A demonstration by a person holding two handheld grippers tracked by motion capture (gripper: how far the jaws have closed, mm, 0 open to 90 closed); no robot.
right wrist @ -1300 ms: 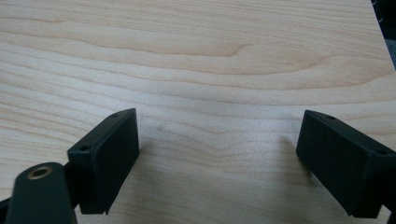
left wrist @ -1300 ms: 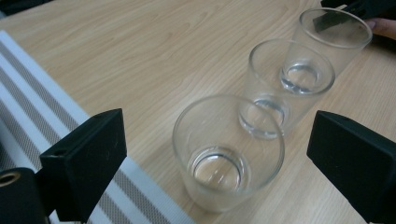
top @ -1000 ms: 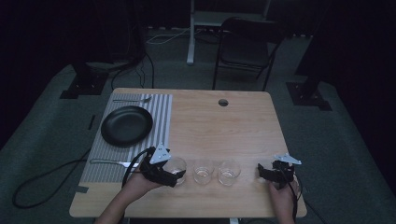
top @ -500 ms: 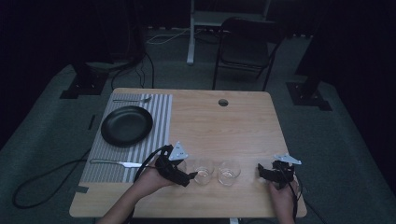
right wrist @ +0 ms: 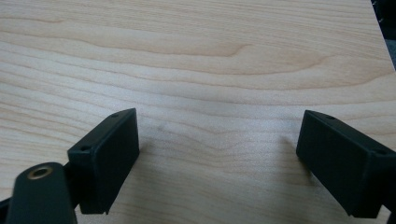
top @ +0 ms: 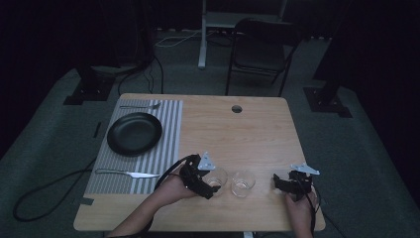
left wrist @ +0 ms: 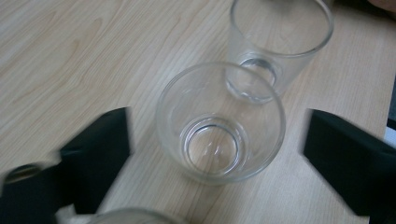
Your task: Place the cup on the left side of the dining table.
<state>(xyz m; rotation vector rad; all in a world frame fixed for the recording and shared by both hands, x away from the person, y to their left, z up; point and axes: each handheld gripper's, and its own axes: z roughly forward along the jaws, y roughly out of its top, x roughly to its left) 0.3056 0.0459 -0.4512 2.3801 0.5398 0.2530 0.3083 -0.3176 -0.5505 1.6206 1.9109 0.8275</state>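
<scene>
A light wooden table (top: 257, 134) carries everything here, and the black plate (top: 134, 133) on its striped placemat (top: 168, 148) serves as the landmark. Beyond the plate, at the mat's far edge, lies one fork (top: 140, 105); on the near side of the plate lies one knife (top: 128, 174). There is one placemat, one plate, one fork and one knife.

Well to the right of the plate and nearer the person, off the mat, the high view shows two clear drinking glasses side by side: the nearer glass (top: 216, 179) and the farther glass (top: 243, 184), counted outward from the plate. The left gripper view adds the curved rim of a third glass (left wrist: 128, 216) at its bottom edge (mostly cut off).

The left gripper (top: 207, 187), held in the left hand (top: 174, 186), sits at the nearer glass. In its own view its jaws stand wide apart on either side of that glass (left wrist: 220, 122), touching neither wall, with the farther glass (left wrist: 279, 44) just behind.

The right gripper (top: 280, 184), held in the right hand (top: 296, 204), is the thing farthest from the plate, near the table's right edge and apart from the glasses. Its jaws are spread wide over bare wood, gripping nothing.

Beyond the table stand one dark chair (top: 262, 47) and a white post (top: 202, 34).
</scene>
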